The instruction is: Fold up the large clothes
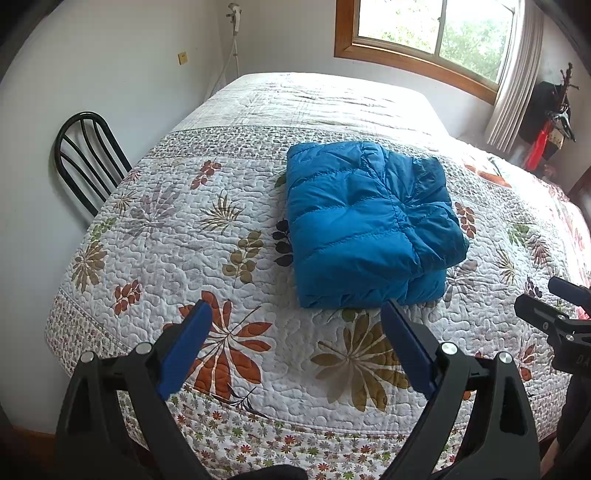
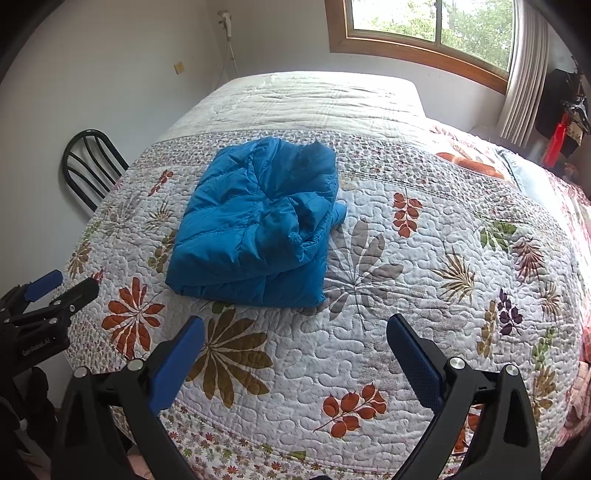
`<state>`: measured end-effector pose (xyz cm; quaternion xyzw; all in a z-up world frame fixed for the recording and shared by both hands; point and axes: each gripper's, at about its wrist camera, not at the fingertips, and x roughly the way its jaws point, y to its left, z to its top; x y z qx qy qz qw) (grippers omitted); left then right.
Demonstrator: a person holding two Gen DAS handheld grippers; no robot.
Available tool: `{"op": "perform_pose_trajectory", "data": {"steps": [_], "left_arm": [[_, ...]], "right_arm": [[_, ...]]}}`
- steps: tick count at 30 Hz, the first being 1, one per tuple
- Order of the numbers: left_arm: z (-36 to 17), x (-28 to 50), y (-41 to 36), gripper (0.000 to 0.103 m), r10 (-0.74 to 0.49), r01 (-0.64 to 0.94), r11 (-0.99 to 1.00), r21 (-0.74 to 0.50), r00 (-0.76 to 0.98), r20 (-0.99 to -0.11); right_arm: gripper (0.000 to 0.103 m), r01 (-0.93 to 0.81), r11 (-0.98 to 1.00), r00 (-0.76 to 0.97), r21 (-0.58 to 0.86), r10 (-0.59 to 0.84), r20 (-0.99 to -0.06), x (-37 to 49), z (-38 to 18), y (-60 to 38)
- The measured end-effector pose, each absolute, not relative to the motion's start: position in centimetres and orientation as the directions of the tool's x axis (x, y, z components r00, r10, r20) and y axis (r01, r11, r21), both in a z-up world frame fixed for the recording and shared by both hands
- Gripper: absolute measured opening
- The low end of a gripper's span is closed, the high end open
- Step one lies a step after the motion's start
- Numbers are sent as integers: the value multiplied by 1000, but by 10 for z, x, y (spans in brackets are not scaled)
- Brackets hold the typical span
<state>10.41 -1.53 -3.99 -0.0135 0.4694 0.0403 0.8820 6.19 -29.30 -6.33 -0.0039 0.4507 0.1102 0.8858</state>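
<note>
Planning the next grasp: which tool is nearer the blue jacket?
Left, slightly. The left tool sits straight in front of the folded blue jacket, just short of its near edge; the right tool sits off its right corner.

this is a bedroom in a home. a wide bed under a white quilted cover printed with orange, olive and grey leaves fills the room. behind the bed's far end is a wood-framed window looking onto green trees, with a pale pleated curtain at its right side. left of the bed, a black metal chair with a curved slatted back stands against the plain white wall.
</note>
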Motion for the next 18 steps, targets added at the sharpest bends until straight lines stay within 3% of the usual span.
{"op": "perform_pose_trajectory", "data": {"steps": [18], "left_arm": [[-43, 106, -14, 92, 60, -87, 996, 14, 549, -834]], "right_arm": [[99, -200, 975, 567, 95, 194, -801, 62, -65, -293]]}}
